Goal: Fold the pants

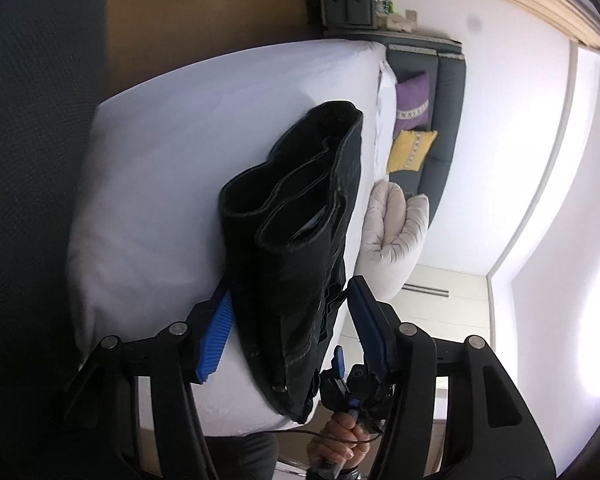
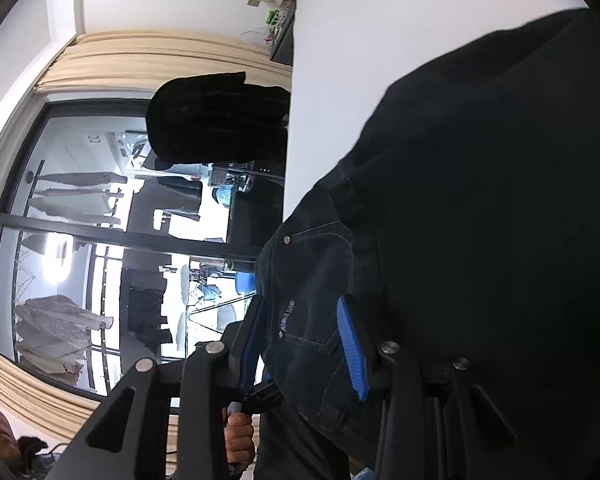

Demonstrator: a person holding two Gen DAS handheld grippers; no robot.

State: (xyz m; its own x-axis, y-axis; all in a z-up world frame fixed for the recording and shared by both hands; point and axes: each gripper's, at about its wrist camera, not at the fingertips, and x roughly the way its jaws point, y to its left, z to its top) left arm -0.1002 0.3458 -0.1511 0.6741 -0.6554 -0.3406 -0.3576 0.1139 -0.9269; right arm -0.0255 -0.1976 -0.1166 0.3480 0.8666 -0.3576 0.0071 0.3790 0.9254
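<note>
Left wrist view shows our left tongs (image 1: 288, 320) standing apart, one blue pad on each side of the black pants (image 1: 296, 216), not visibly pinching the cloth. The pants lie on the white bed (image 1: 160, 168), already doubled into a thick stack, with the leg openings at the far end and the waist end nearest us, overhanging the bed's near edge. The long axis of the stack runs straight ahead from these tongs toward the pillows (image 1: 414, 128) at the headboard.

Through the right wrist camera, our right tongs (image 2: 304, 340) straddle the waist area of the same pants (image 2: 480, 200), by the pocket with its rivet; the pads are apart, and we cannot tell whether the cloth between them is touched or merely framed, since the denim fills most of that view. Both tongs sit at the waist end, so neither arm is clearly nearer; the right tongs (image 1: 356, 376) appear just beside the left pair, below the hanging corner.

We judge the coming move to be a fold along the long axis, carrying the waist end forward over the legs. Open sheet lies to the left of the stack and ahead of it; to the right the bed edge is close, so drifting that way risks the stack sliding off.
</note>
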